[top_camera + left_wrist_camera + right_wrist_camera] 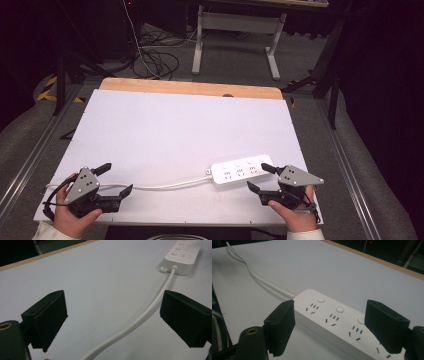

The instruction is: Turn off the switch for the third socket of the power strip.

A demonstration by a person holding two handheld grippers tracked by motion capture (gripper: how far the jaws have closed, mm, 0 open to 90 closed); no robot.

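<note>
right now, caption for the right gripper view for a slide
Open right claw straddles a white power strip on the white table, cable trailing away.

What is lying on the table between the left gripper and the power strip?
Only the strip's white cable on the bare white table. In the high view it runs from the power strip toward the left gripper, passing between its open jaws.

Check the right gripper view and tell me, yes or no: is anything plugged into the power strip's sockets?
No. The sockets showing on the power strip between the right gripper's open jaws are all empty.
</note>
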